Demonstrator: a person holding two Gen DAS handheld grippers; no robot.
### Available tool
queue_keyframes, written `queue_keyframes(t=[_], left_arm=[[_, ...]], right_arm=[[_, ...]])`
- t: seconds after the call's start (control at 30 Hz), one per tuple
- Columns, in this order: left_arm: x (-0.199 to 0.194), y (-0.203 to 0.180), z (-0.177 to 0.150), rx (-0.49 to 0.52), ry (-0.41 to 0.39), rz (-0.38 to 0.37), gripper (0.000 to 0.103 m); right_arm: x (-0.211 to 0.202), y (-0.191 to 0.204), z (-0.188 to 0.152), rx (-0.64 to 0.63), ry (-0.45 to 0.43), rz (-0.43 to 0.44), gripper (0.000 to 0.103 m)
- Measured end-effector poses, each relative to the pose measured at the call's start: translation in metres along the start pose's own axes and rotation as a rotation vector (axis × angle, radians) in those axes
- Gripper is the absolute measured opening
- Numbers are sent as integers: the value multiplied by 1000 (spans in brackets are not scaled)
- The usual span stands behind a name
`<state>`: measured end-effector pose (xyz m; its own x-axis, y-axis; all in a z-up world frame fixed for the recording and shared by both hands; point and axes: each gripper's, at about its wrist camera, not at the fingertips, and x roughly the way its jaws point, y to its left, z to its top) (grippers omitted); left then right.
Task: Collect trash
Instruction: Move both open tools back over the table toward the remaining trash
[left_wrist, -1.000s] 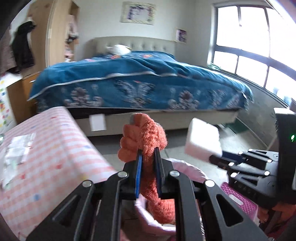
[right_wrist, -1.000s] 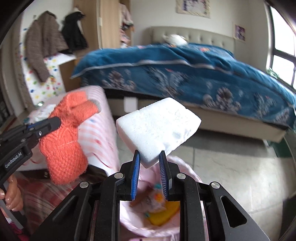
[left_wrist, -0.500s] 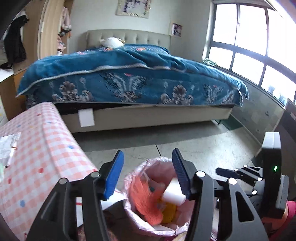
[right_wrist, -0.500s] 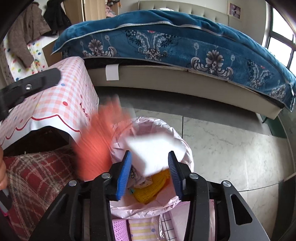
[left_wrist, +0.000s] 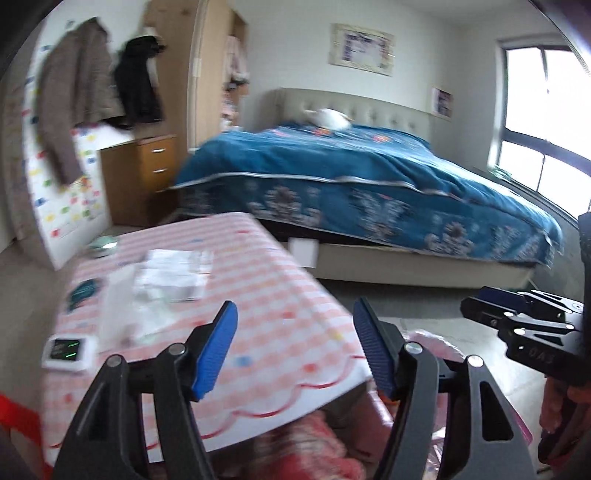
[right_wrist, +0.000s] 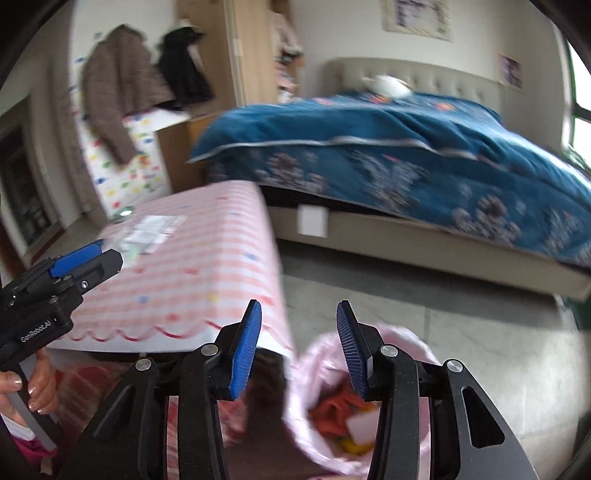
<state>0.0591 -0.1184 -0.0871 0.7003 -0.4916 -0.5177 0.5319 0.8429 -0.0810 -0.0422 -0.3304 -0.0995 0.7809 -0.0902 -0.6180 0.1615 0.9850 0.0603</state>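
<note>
Both grippers have let go since a second ago: the orange glove left the left gripper and the white foam block left the right gripper, and both views have swung up from the bin toward the room. The left jaws have just been opening and now stand wide apart with nothing between them; the right jaws opened earlier in that second and also stand spread and empty.

A bed with a blue cover fills the far side. Nearer, a table under a pink checked cloth carries clear plastic wrappers and a small white device with a lit screen near its corner. On the floor beside the table stands a bin lined with a pink bag; glove and foam lie inside it, on something yellow. A hand grips the left gripper's handle at the edge of the right view.
</note>
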Motion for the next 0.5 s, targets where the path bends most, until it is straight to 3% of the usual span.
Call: queue_keyframes(t=[0.2,0.33,0.5], left_arm=[[-24,64,0,-69,-24,129,68],[-31,113,0,-105,-20,241,78],[-17,171,2,-114,18,369,82]], right_arm=[[17,59,38,-113,-15,88,44],[35,111,56,-188,-3,136,44],[65,165,74,-249,14,178,44]])
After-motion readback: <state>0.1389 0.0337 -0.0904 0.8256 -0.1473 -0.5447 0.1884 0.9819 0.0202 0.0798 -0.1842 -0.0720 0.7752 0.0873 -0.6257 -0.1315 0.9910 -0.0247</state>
